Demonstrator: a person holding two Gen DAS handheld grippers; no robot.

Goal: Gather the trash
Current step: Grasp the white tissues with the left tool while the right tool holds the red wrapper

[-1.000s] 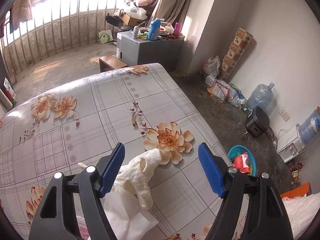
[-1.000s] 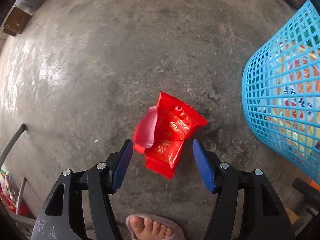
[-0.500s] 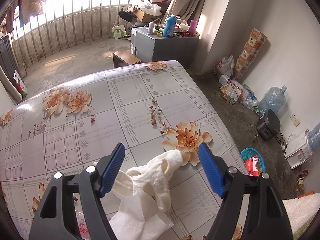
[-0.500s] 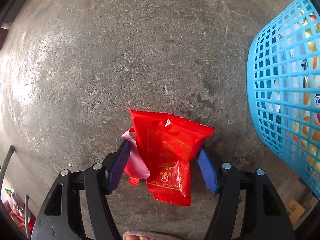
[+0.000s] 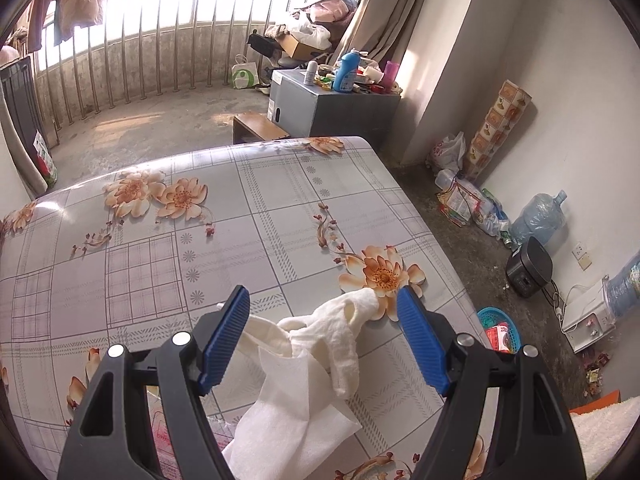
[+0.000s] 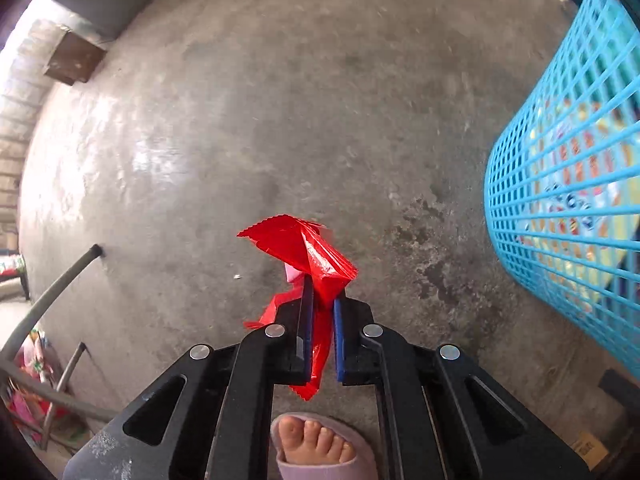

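Two grippers, w/ separate views. Your right gripper point(image 6: 320, 300) had just been closing and its jaws pinched the red wrapper point(image 6: 308, 256), crumpled betw. the pads, above the concrete floor point(image 6: 280, 120); the blue mesh basket point(image 6: 560, 184) stood to its right, your slippered foot point(image 6: 320, 444) at near edge. Your left gripper point(image 5: 324, 340) hung w/ jaws wide, holding nothing, the white tissue wad point(image 5: 320, 344) lying betw. them on the floral tablecloth point(image 5: 200, 240).
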